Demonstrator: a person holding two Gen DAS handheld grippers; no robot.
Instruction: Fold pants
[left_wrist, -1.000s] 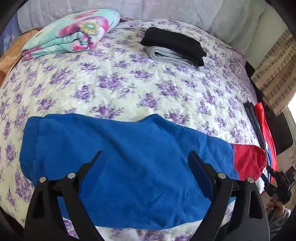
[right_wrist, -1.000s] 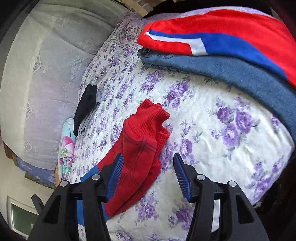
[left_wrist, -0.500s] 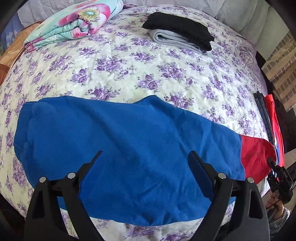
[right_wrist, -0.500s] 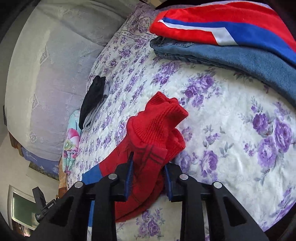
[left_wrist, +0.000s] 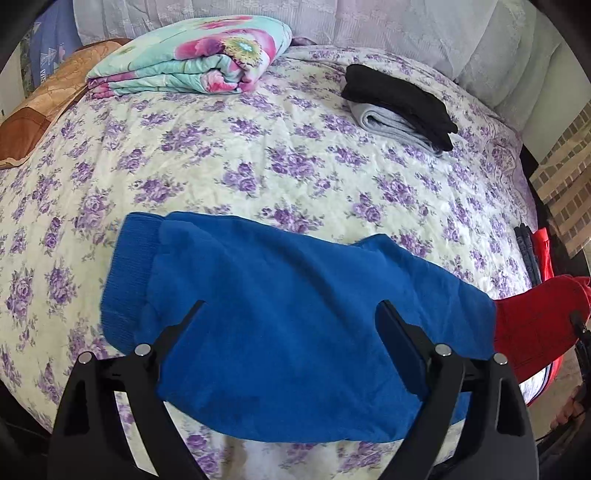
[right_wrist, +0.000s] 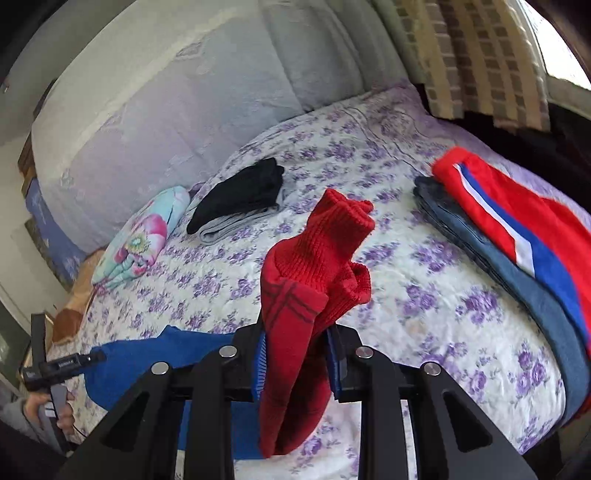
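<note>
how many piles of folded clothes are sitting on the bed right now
2. A black-and-grey pile lies mid-bed toward the headboard; a red-and-denim pile sits at the bed's right edge. The rolled floral blanket isn't counted. More may be hidden behind the lifted red cuff.

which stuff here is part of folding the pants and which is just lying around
In the job: blue and red pants, right gripper clamped on their red cuff end, left gripper open above them.

Lying about: floral blanket, black and grey stack, folded jeans pile.
</note>
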